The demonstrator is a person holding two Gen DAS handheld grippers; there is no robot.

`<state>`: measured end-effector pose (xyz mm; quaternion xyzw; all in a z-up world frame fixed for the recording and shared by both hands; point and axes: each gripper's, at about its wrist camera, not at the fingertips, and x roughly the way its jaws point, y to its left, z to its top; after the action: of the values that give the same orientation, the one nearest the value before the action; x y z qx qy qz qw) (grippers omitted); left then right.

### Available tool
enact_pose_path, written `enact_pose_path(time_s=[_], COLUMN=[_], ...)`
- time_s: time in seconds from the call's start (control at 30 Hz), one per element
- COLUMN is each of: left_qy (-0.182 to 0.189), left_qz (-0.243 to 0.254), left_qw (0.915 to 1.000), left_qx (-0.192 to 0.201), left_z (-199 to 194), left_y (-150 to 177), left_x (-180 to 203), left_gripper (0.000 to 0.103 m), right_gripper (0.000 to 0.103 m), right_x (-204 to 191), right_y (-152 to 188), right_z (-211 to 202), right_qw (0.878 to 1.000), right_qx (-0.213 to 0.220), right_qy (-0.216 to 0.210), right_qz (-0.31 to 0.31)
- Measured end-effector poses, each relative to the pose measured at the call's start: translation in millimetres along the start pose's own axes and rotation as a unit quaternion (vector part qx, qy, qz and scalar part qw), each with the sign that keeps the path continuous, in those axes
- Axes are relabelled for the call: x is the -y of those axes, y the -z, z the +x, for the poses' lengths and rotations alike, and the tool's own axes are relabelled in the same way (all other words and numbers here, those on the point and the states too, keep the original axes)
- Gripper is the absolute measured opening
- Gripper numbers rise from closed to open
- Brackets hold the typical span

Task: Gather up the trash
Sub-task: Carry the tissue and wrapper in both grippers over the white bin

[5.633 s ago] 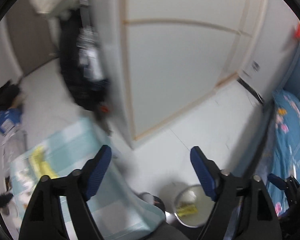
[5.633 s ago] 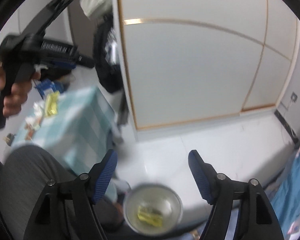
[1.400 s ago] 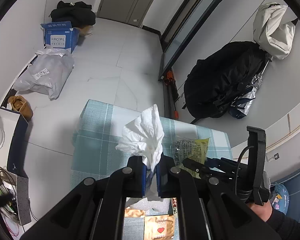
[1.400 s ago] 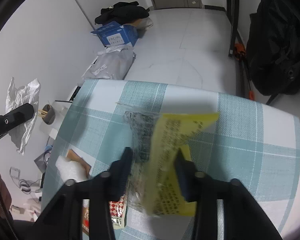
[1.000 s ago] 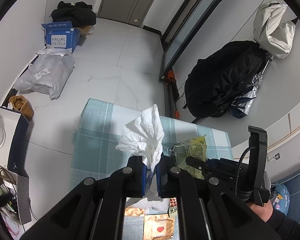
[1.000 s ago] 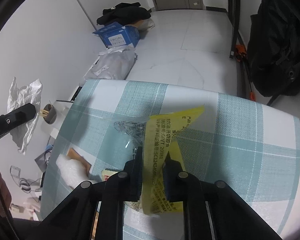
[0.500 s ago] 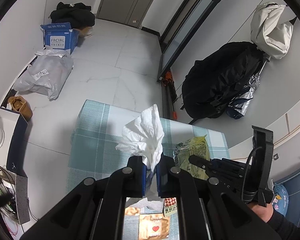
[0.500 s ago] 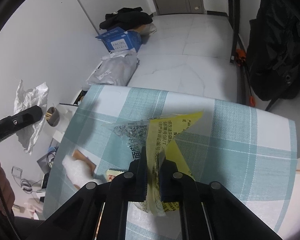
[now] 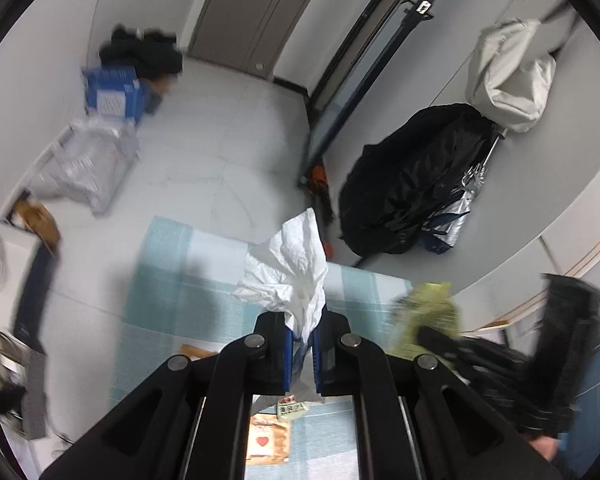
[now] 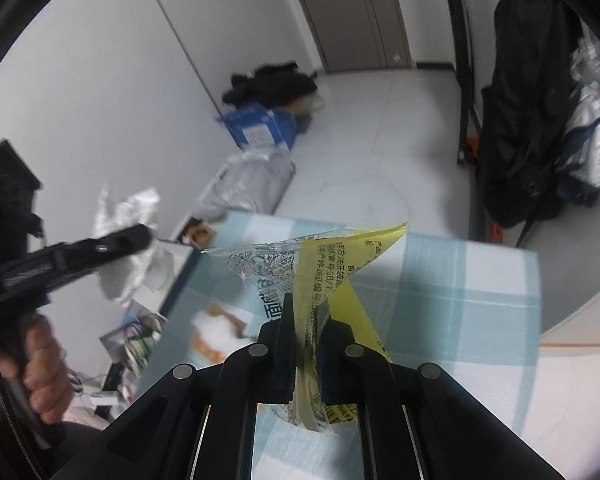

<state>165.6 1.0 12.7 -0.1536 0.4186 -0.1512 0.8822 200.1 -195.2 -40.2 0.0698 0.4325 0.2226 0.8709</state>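
My left gripper point(image 9: 302, 334) is shut on a crumpled white tissue point(image 9: 290, 268) that sticks up from its jaws above the checked table point(image 9: 168, 280). My right gripper point(image 10: 306, 320) is shut on a yellow and clear plastic wrapper point(image 10: 332, 256), held off the checked table point(image 10: 460, 280). In the left wrist view the right gripper point(image 9: 428, 334) shows blurred at the right with the yellow wrapper point(image 9: 428, 308). The right wrist view has the left gripper point(image 10: 140, 236) at the left with the tissue point(image 10: 128, 208), a hand around its handle.
Small wrappers point(image 9: 268, 440) lie on the table under my left gripper, and a white and brown piece point(image 10: 216, 328) lies near its left edge. A black backpack point(image 9: 412, 176), a blue box point(image 9: 112, 92) and a grey bag point(image 9: 84, 160) sit on the white floor beyond.
Both grippers have risen from the table with their loads. The right jaws pinched down onto the yellow wrapper and lifted it off the cloth. The tissue stays clamped in the left gripper.
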Motion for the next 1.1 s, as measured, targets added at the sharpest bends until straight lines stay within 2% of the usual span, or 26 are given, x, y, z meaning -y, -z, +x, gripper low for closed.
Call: enact_pose_path(time_s=[0.13, 0.3, 0.5, 0.63, 0.8, 0.9, 1.1], left_qy=[0.029, 0.048, 0.085, 0.108, 0.13, 0.155, 0.185], left_qz=[0.015, 0.063, 0.115, 0.153, 0.196, 0.208, 0.245], left_qw=[0.9994, 0.9962, 0.9879, 0.9801, 0.97, 0.9643, 0.9513], left_qx=[0.01, 0.035, 0.06, 0.065, 0.061, 0.052, 0.029], left_z=[-20, -53, -96, -117, -131, -132, -129], left_y=[5, 9, 18, 28, 44, 48, 71], left_x=[28, 75, 132, 172, 212, 232, 281], left_gripper=[0.004, 0.004, 0.004, 0.004, 0.004, 0.004, 0.004], right_gripper=[0.007, 0.007, 0.007, 0.007, 0.007, 0.008, 0.008], right_x=[-3, 0, 0, 1, 20, 36, 75], right_y=[11, 23, 37, 55, 83, 105, 151], right_z=[-57, -132, -212, -260, -307, -329, -361], right_qw=[0.999, 0.996, 0.99, 0.984, 0.976, 0.972, 0.963], right_qx=[0.036, 0.088, 0.139, 0.167, 0.197, 0.209, 0.215], right_qy=[0.002, 0.016, 0.033, 0.06, 0.09, 0.106, 0.152], right_qz=[-0.01, -0.006, -0.007, -0.015, 0.002, 0.022, 0.057])
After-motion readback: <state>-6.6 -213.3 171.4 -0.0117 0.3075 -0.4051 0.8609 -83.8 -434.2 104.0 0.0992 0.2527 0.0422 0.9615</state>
